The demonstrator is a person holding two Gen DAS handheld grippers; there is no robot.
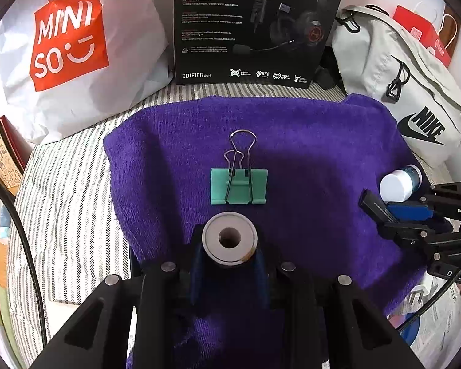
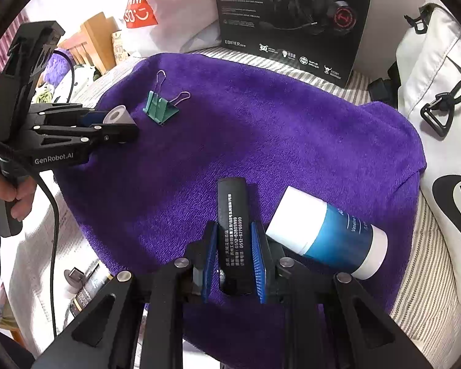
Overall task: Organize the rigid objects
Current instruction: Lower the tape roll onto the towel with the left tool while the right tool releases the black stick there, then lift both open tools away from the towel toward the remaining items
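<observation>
My left gripper (image 1: 229, 256) is shut on a grey cylinder with a hole in its end (image 1: 229, 239), held over the purple towel (image 1: 307, 153). A green binder clip (image 1: 239, 186) lies on the towel just ahead of it. My right gripper (image 2: 233, 261) is shut on a flat black bar with white print (image 2: 233, 230). A white and blue bottle (image 2: 329, 235) lies on its side on the towel, right of the right gripper. In the right wrist view the left gripper (image 2: 120, 126) holds the cylinder (image 2: 116, 115) next to the clip (image 2: 159, 109).
A black headset box (image 1: 255, 24) stands behind the towel. A white Miniso bag (image 1: 70, 46) lies at the back left and a white Nike bag (image 1: 408, 92) at the right. The towel lies on striped bedding (image 1: 70, 215). The right gripper (image 1: 393, 212) shows at the towel's right edge.
</observation>
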